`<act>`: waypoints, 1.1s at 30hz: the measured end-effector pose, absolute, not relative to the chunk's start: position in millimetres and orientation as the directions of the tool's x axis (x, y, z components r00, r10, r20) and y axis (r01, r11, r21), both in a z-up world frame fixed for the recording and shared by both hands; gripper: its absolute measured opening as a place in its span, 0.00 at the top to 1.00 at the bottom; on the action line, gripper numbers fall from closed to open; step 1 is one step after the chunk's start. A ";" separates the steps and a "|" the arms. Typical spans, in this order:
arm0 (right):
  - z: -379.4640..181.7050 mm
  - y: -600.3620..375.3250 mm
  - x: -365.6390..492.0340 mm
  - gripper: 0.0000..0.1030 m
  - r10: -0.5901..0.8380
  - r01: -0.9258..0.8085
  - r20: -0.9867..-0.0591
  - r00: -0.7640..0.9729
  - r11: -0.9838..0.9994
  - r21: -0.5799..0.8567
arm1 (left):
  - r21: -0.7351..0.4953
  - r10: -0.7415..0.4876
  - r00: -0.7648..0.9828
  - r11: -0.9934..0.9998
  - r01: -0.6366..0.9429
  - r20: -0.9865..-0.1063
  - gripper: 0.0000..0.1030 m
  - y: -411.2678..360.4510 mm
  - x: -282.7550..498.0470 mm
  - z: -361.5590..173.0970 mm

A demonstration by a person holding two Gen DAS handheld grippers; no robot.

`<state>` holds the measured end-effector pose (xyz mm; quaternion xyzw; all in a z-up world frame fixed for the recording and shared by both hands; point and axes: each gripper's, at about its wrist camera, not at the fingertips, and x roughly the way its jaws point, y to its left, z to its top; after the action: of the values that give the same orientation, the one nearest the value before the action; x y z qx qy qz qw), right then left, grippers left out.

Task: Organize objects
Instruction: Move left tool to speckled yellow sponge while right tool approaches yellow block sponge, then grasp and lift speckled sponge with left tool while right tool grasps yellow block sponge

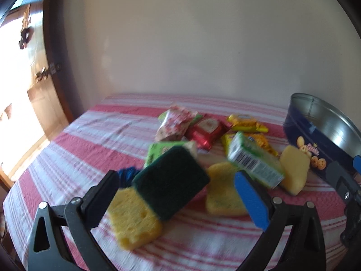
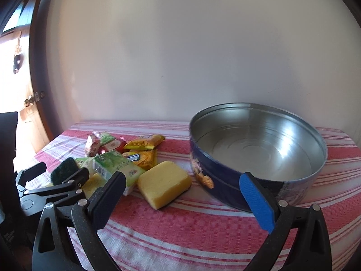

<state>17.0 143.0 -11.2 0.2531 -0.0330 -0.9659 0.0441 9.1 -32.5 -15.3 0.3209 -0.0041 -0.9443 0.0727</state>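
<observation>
The green-topped sponge [image 1: 158,194] lay on the striped tabletop [image 1: 67,158] between the left gripper's [image 1: 178,194] wide-open, empty fingers, which probably needed to close squarely across it before lifting toward the tin [image 2: 259,149].

A red-and-white striped cloth [image 2: 203,230] covers the table. A plain pale wall [image 2: 191,52] rises directly behind the cloth's far edge. Left of the cloth stands a dark wooden door frame [image 1: 56,52], with a brass latch [image 1: 48,71] on it and bright daylight beyond. Something small and dark hangs [image 1: 25,36] high above the cloth's left end.
</observation>
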 end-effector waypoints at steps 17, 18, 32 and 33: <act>-23.6 139.1 6.6 0.14 -0.173 0.116 -0.581 -0.795 -0.984 0.134 | -0.114 -0.051 -0.607 -0.966 0.231 -0.793 0.03 -93.2 7.8 -53.9; -24.3 139.6 5.8 0.14 -0.174 0.115 -0.583 -0.793 -0.984 0.137 | -0.114 -0.051 -0.609 -0.966 0.230 -0.791 0.07 -93.6 8.2 -53.9; -23.6 138.1 5.3 0.14 -0.182 0.128 -0.586 -0.790 -0.983 0.133 | -0.178 0.059 -0.660 -0.977 0.115 -0.749 0.49 -107.2 15.4 -45.6; -23.6 137.8 5.3 0.14 -0.185 0.130 -0.585 -0.790 -0.982 0.134 | -0.179 0.063 -0.669 -0.978 0.106 -0.741 0.49 -106.6 18.1 -43.3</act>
<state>5.3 137.8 -23.6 0.3134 -0.0435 -0.9450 0.0832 18.1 -106.6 -43.3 0.4068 0.1039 -0.9075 0.0116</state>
